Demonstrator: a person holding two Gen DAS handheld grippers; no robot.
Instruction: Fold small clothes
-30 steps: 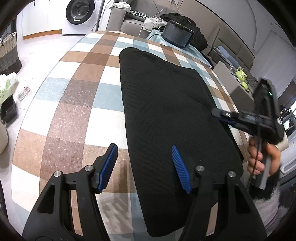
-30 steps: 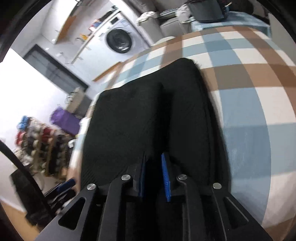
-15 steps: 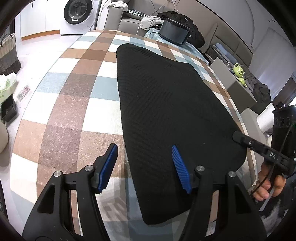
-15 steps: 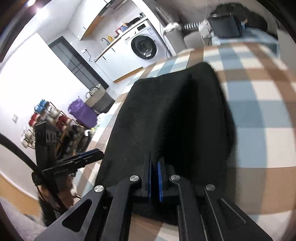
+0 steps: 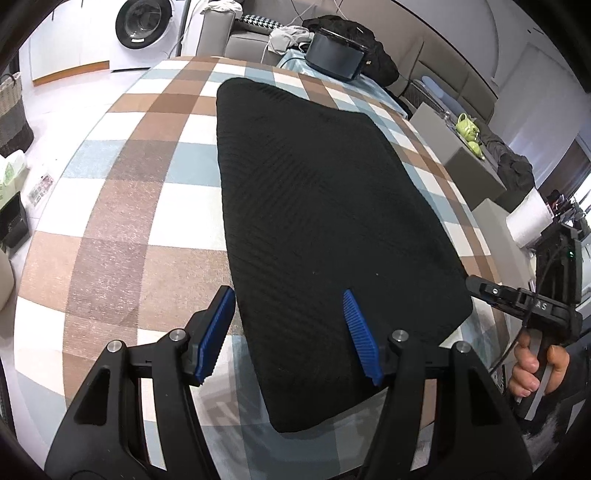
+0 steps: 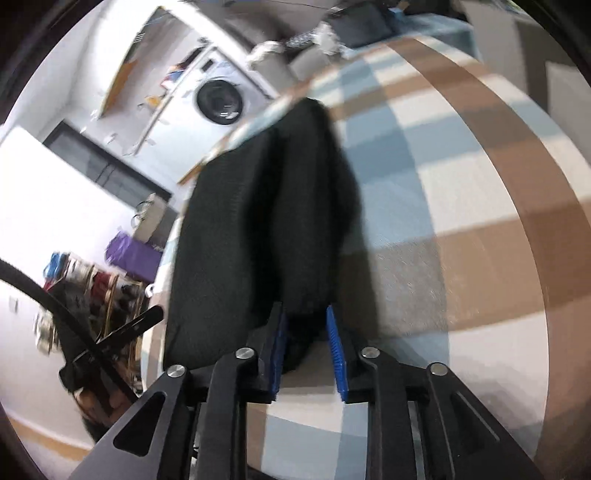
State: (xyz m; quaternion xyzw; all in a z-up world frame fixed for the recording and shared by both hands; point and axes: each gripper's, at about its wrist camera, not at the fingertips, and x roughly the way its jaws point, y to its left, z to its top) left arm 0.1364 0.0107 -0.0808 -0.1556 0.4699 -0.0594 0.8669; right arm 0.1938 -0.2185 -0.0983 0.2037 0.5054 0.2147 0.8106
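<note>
Right gripper jaws just parted after a tight pinch, black garment edge loose between its pads, left gripper held half open and empty above the cloth's near corner, both angled downward, garment spread over checked tablecloth.

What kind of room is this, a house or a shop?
Probably a home, a living room open to a laundry corner. There is a washing machine, a grey sofa with clothes on it, and a checked table holding a black garment.
</note>
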